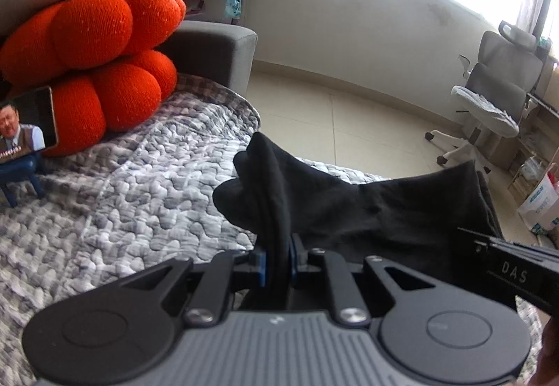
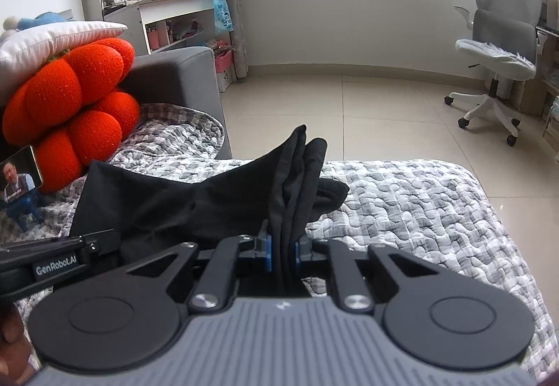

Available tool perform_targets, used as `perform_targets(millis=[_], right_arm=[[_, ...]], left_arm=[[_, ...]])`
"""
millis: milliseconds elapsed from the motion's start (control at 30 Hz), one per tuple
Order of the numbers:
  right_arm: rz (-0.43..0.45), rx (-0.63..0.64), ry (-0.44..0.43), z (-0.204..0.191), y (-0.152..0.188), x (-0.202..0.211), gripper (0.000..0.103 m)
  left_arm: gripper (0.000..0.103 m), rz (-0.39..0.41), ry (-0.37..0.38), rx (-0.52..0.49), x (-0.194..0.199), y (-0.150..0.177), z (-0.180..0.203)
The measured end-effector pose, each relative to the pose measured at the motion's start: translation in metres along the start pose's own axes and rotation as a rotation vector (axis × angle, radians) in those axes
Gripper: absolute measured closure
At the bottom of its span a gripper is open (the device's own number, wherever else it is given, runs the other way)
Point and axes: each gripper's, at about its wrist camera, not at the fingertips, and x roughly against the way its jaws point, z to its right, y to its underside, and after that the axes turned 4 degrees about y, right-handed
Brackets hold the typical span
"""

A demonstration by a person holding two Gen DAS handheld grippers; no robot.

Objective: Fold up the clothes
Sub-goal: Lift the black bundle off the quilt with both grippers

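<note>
Both claws hold up one black cloth over the bed.

The left gripper [image 1: 278, 258] is squeezed nearly shut on a bunched end of the black cloth [image 1: 384, 211], and the right gripper [image 2: 283, 251] is squeezed nearly shut on the other bunched end. The cloth hangs between them, low over the gray patterned blanket [image 2: 401, 204], and sags in the middle. I think the folding is only part way done: the cloth is gathered and lifted, not yet laid down in a neat flat shape. There is bare blanket on the right and some near the left claw to set it down. The far edge of the bed is close, with floor beyond, so the cloth could slip off there. The orange cushions [image 1: 104, 71] and a small screen [image 1: 26, 127] crowd the far left.
</note>
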Motion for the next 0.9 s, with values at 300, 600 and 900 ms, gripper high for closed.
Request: perform_targets(millis=[300,600,900], right_arm=[[0.009,0.019,0.010,-0.003,0.002,0.005,0.090],[0.002,0.053,0.026,-0.016,0.001,0.005,0.090],[0.007,0.091,0.027,-0.041,0.000,0.005,0.090]], left_arm=[[0.091,0.019,-0.044,-0.046,0.002,0.003,0.010],[0.091,0.035,-0.089,-0.081,0.005,0.007,0.013],[0.091,0.055,-0.136,-0.090,0.016,0.004,-0.001]])
